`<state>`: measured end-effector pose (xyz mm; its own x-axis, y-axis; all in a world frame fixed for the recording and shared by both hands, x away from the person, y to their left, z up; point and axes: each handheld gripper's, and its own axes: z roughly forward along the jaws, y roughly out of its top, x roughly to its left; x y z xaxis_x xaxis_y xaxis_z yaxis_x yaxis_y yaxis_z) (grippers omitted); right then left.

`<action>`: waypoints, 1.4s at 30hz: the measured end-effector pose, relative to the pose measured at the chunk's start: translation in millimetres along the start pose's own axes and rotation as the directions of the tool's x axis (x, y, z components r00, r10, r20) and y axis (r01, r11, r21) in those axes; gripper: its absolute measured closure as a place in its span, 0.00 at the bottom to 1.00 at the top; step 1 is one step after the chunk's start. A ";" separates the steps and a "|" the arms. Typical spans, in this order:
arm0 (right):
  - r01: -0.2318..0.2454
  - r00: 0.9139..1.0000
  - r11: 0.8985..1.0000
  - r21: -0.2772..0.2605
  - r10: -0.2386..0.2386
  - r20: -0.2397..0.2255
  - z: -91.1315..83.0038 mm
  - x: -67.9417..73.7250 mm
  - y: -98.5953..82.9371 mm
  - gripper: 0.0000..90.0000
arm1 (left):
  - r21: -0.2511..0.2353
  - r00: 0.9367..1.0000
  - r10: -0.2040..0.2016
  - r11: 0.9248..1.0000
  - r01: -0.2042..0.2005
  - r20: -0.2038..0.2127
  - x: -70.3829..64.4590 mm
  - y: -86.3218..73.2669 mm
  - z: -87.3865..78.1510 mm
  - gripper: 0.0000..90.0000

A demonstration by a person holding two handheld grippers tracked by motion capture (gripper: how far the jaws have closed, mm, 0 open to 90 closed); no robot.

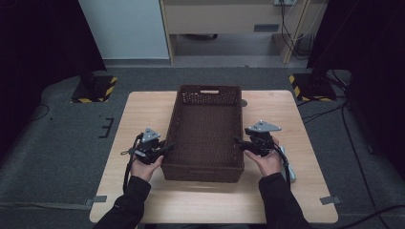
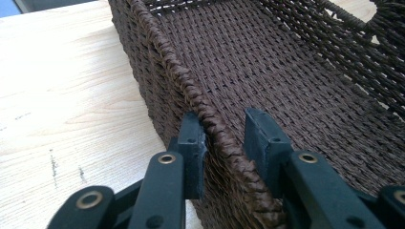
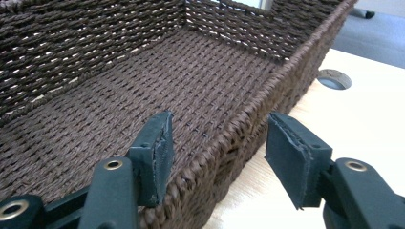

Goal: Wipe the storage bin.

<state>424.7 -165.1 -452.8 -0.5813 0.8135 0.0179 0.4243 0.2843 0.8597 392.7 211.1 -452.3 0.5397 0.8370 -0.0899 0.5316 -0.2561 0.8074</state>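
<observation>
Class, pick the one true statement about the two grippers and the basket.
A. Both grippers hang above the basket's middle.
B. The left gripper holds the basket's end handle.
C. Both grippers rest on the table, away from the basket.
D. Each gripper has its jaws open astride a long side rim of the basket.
D: the left gripper and the right gripper each have one jaw inside and one outside the basket rim, with gaps showing.

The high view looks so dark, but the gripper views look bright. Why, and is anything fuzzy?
High view: dim, with black edges, the table the brightest part, the basket a dark, slightly soft shape. Left gripper view: bright wood, sharp weave on the rim, the near jaws a bit soft. Right gripper view: evenly lit, light glinting through the weave, no glare.
</observation>
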 end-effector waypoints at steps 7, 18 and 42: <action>-0.007 1.000 1.000 -0.023 0.007 -0.010 1.3 2.1 -2.9 0.55 | -0.035 1.000 -0.009 0.999 0.009 -0.010 5.2 -2.1 -5.9 0.55; -0.033 0.999 0.999 0.001 0.033 0.005 -8.1 11.2 -4.2 0.59 | -0.043 1.000 -0.001 0.999 0.001 0.009 -3.6 -18.1 -35.4 0.53; -0.024 1.000 0.999 -0.027 0.024 0.015 -7.6 17.4 2.0 0.67 | -0.075 0.999 -0.037 0.997 0.035 -0.026 8.2 -26.8 -51.5 0.67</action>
<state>410.2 -154.3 -447.0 -0.5606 0.8275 0.0312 0.4190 0.2509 0.8726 349.3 249.7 -444.6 0.5031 0.8579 -0.1044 0.4995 -0.1900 0.8453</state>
